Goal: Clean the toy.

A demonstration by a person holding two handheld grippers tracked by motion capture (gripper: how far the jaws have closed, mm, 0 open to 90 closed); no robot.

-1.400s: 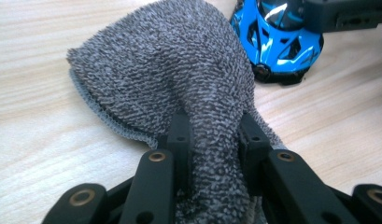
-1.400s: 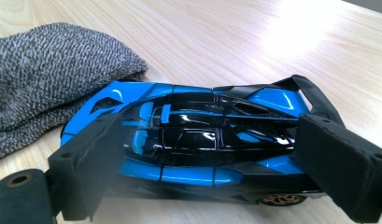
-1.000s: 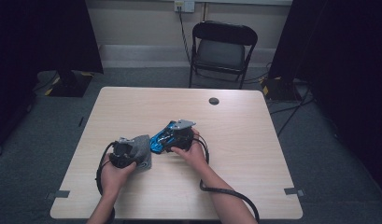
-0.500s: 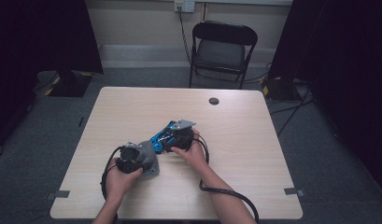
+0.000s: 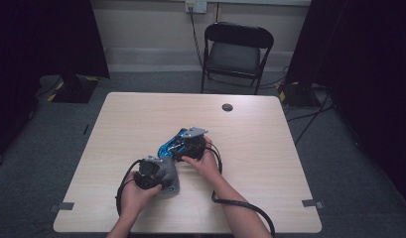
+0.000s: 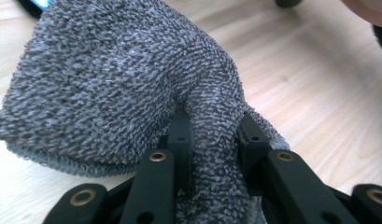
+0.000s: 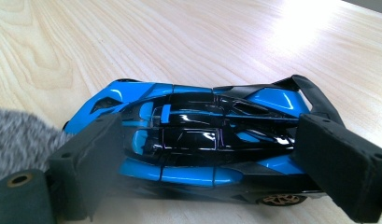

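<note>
Blue and black toy car (image 7: 198, 144) sits on the table (image 5: 270, 148), roof up, near the table's middle. The right gripper (image 7: 212, 163) has it lengthwise between its jaws: one jaw at the nose end, the other at the tail end by the rear wing, pads touching the car body, so the jaws stand wide and hold the car. In the high view the car (image 5: 169, 145) pokes out from under the right gripper (image 5: 190, 144) toward the person's left, with the right hand (image 5: 206, 161) wrapped around the gripper body just beside the car.

Grey knitted cloth (image 6: 118, 88) lies just beside the car's nose, on the side toward the person; whether it touches the car I cannot tell. The left gripper (image 6: 215, 140) pinches a fold of it: jaws narrow, a ridge of fabric squeezed between them, the rest of the cloth bunched up ahead of the jaws and resting on the wood. In the high view the cloth (image 5: 167, 174) shows under the left gripper (image 5: 150, 173), left hand (image 5: 136, 196) on the gripper body. A grey blur of the cloth (image 7: 20, 140) edges into the right gripper view at the car's nose.

Farther from the car: a small dark round disc (image 5: 227, 107) near the table's far edge, well apart. Beyond the table, a black folding chair (image 5: 237, 52) on grey carpet.
</note>
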